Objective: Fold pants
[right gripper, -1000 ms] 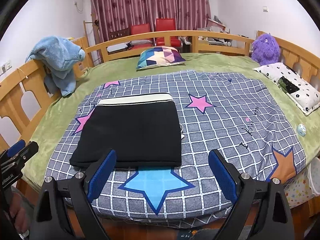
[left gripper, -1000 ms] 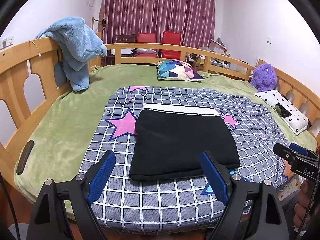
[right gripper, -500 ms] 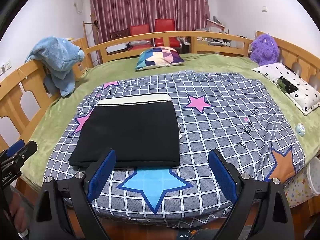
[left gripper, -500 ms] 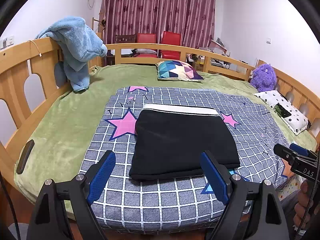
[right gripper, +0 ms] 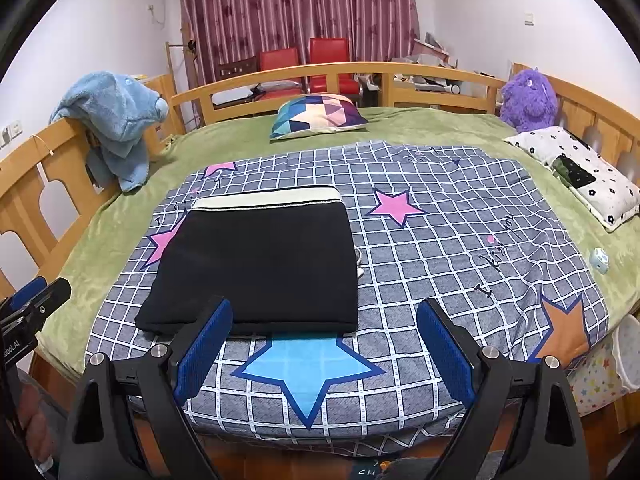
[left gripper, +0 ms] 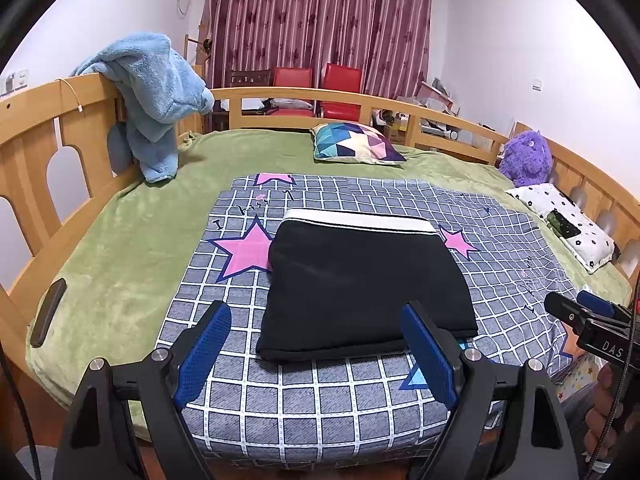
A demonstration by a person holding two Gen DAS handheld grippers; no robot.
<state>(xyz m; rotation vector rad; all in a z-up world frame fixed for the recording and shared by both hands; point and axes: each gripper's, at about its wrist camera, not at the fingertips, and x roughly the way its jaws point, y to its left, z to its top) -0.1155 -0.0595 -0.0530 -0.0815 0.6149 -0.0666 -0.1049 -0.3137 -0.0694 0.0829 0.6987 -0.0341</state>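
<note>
The pants (left gripper: 366,284) lay as a neat black rectangle on the quilt (left gripper: 344,384), apparently fully folded, while the left gripper (left gripper: 316,354) and right gripper (right gripper: 324,354) hovered short of them, fingers wide and empty, so little beyond withdrawing seemed needed.

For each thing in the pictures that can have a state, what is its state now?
Black pants with white waistband: folded into a flat rectangle on the checked grey quilt.
Left gripper: open, empty.
Right gripper: open, empty.
Maroon curtains: drawn closed.
Light blue fleece garment: draped over the wooden bed rail.
</note>
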